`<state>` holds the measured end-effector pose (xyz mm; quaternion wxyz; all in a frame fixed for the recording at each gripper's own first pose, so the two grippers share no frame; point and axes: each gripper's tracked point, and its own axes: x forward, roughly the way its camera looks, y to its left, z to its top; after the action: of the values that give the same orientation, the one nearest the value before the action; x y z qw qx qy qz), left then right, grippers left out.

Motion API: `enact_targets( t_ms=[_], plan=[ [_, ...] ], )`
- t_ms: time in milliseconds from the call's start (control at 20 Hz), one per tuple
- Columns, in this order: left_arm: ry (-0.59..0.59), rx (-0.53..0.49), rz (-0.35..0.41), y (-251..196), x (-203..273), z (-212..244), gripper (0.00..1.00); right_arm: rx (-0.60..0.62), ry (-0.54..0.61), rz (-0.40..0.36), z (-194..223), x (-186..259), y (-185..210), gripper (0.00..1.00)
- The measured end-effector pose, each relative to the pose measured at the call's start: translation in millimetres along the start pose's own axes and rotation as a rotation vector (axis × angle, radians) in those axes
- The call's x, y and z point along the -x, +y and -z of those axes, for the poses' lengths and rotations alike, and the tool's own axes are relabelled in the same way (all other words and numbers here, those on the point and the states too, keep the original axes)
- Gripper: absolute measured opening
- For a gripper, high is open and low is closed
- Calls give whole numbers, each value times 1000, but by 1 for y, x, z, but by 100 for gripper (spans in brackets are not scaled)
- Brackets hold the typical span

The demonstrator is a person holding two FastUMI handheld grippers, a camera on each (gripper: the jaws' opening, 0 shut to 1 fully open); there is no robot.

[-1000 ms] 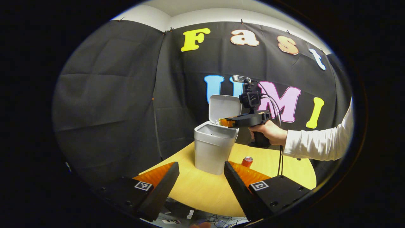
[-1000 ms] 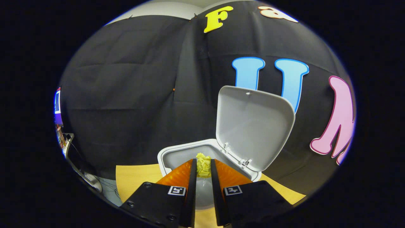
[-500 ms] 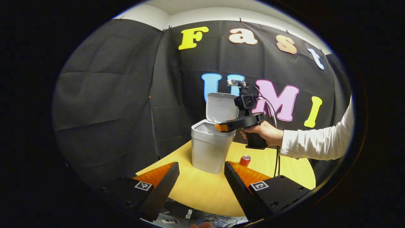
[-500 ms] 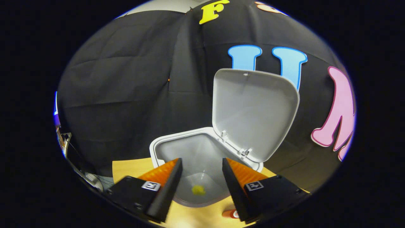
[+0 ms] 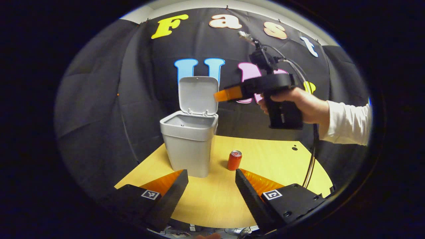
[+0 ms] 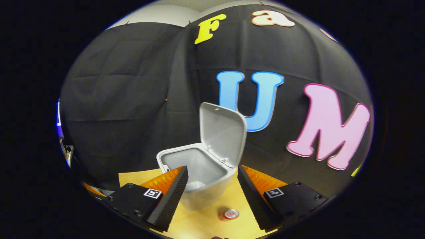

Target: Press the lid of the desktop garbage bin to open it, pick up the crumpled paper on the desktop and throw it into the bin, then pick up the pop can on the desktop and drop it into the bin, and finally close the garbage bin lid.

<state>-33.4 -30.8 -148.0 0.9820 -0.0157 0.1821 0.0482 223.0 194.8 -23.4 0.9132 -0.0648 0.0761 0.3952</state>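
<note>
table (image 5: 265, 156): your work surface, bare wood. it carries the bin and the can and nothing else you need to steer round.

bin (image 5: 189, 146): rigid plastic, standing upright toward the table's left. its lid (image 5: 198, 96) stands upright on the rear hinge and the mouth is clear. it probably weighs little, so a knock could shift it; keep the lid out of your swing.

right gripper (image 5: 229, 94): held in a hand (image 5: 300, 106) high above the table, to the right of the lid. in the right gripper view (image 6: 211, 186) its jaws stand apart with nothing between them.

left gripper (image 5: 211, 189): low at the near edge of the table, jaws apart, carrying nothing.

can (image 5: 234, 160): your next item. it stands upright just beside the bin's right side, not touching. expect it to be light, thin-walled, smooth and easy to dent or tip. take it across the mid-body with a moderate squeeze, coming from the open right side, since the bin crowds its left.
</note>
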Motion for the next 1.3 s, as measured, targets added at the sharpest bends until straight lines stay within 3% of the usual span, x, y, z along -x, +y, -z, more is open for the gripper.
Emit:
enact_targets(
  t_ms=[200,500,750,900,1100,1300],
  plan=[
    [68,-62,107,-25,-70,33,97,10,13,146,4,70,-59,96],
    [206,-74,135,-48,-162,80,97,-26,73,382,36,168,-122,96],
    [213,-190,151,-61,-231,96,97,-110,128,562,61,243,-157,96],
    [212,-186,157,-69,-260,104,96,-134,136,660,67,271,-176,96],
    [197,-217,161,-75,-291,107,96,-183,162,706,79,282,-179,96],
    [172,-242,160,-79,-323,105,96,-129,172,715,80,284,-177,96]
  ],
)
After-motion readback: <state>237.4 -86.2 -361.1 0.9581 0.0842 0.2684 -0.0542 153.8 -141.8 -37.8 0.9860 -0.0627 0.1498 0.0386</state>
